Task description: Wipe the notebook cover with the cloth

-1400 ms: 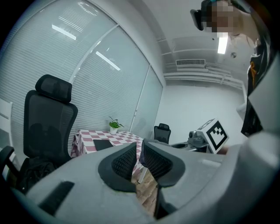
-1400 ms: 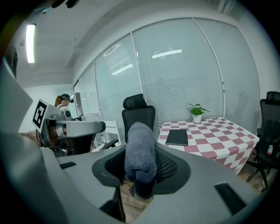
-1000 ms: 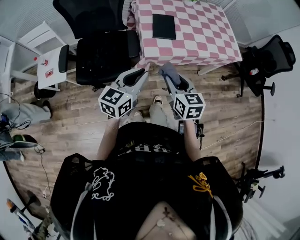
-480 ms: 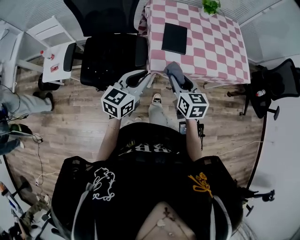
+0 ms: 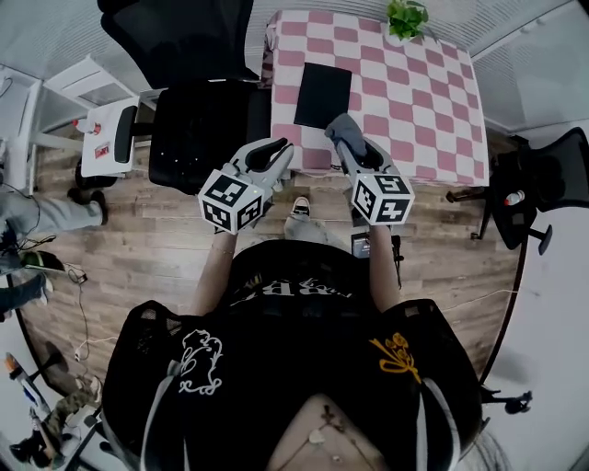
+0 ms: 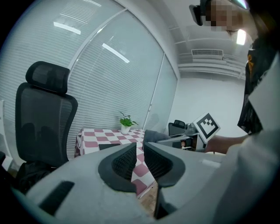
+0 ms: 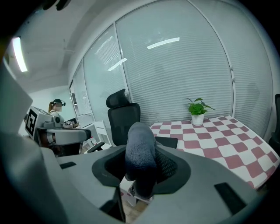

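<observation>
1. Head view, looking steeply down: a person stands on a wooden floor (image 5: 156,248) in front of a tabletop (image 5: 414,101) covered in a pink and white check, holding one gripper in each hand.
2. The notebook (image 5: 323,94), black and closed, lies flat on the left half of the tabletop, near its front edge. It also appears as a dark slab in the right gripper view (image 7: 168,141) and the left gripper view (image 6: 109,146).
3. The right gripper (image 5: 344,140) pinches a grey cloth (image 5: 342,127). In its own view the right gripper (image 7: 142,168) has both jaws pressed against the folded cloth (image 7: 140,151), which bulges up above them.
4. In the head view the cloth sits over the front edge of the tabletop, just beside the notebook's near right corner. The right gripper view shows it held in the air, apart from the notebook cover.
5. The left gripper (image 5: 281,152) is level with the right one, to the left of the notebook's near edge. In its own view the left gripper (image 6: 140,153) has its jaws a narrow slit apart with nothing between them; the checked cover shows through the gap.
6. A potted plant (image 5: 406,16) stands at the far side of the tabletop.
7. A black office chair (image 5: 198,110) stands just beside the tabletop on the left, with a small white side table (image 5: 97,138) beyond it.
</observation>
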A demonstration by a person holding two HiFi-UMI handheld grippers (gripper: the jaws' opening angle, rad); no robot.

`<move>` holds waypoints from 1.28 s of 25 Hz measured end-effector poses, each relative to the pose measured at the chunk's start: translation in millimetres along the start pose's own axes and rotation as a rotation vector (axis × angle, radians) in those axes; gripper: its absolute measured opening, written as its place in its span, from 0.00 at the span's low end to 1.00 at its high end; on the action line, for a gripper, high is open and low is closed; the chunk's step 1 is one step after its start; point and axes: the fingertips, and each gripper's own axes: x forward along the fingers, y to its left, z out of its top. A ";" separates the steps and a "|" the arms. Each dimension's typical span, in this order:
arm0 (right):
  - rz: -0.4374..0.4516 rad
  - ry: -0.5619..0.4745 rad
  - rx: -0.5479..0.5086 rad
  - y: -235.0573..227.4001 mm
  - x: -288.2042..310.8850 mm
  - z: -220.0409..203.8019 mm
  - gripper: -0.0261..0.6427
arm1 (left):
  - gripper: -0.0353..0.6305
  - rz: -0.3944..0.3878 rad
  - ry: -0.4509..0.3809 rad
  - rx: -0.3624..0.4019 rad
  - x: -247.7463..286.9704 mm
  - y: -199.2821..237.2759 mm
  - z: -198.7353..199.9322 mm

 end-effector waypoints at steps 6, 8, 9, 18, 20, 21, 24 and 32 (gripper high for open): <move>0.034 0.013 -0.001 -40.7 28.6 9.8 0.25 | 0.15 0.038 0.040 0.034 33.3 8.4 1.9; 0.042 0.020 -0.011 -50.7 40.2 14.4 0.25 | 0.15 0.048 0.055 0.046 40.5 11.2 1.5; 0.047 0.025 -0.018 -54.2 46.3 16.3 0.25 | 0.15 0.052 0.062 0.049 42.7 12.6 1.1; 0.090 0.090 -0.097 -60.9 100.2 21.2 0.25 | 0.15 0.039 0.097 0.042 55.6 25.2 -4.2; 0.091 0.102 -0.117 -60.7 109.5 21.6 0.25 | 0.15 0.018 0.107 0.049 61.0 28.3 -3.6; 0.089 0.108 -0.123 -61.1 113.7 21.3 0.25 | 0.15 0.005 0.112 0.053 64.2 30.0 -3.3; 0.077 0.135 -0.118 -62.2 125.4 17.3 0.25 | 0.15 -0.036 0.128 0.062 72.5 35.6 -1.5; 0.065 0.203 -0.098 -58.8 176.9 11.7 0.25 | 0.15 -0.110 0.137 0.075 87.6 63.9 12.1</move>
